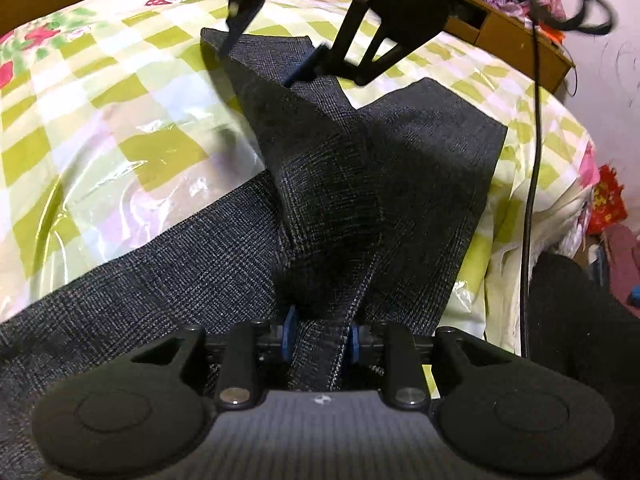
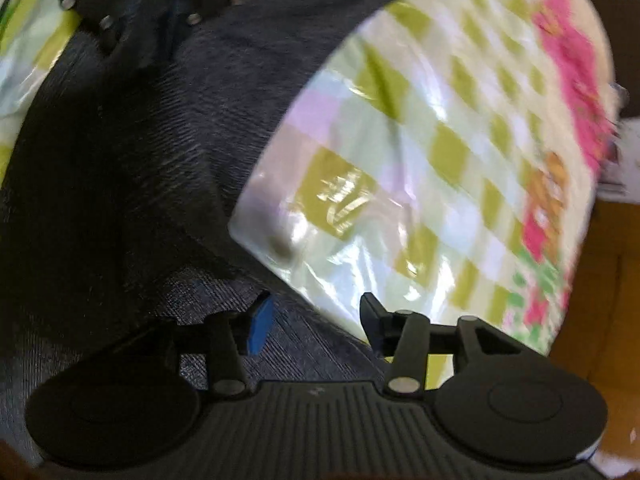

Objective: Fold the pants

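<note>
My left hand-held gripper (image 1: pixel 320 338) clamps the dark checked woven pants (image 1: pixel 360 184); my right hand-held gripper (image 2: pixel 316 320) stands apart, so the raised fold may slump across the worktop's slick green-checked plastic cover (image 1: pixel 120 120).

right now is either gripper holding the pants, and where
The left gripper pinches a bunched fold of the pants. The right gripper has its jaws apart over the fabric and holds nothing.

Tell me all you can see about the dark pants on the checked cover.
The pants are dark grey-blue woven cloth with a fine check. They lie partly folded on a glossy green-and-white checked cover, one part pulled up into a ridge. The left gripper pinches a fold between its blue pads. The right gripper stands open over a cloth edge, pads not pressing. The picture is blurred there.
</note>
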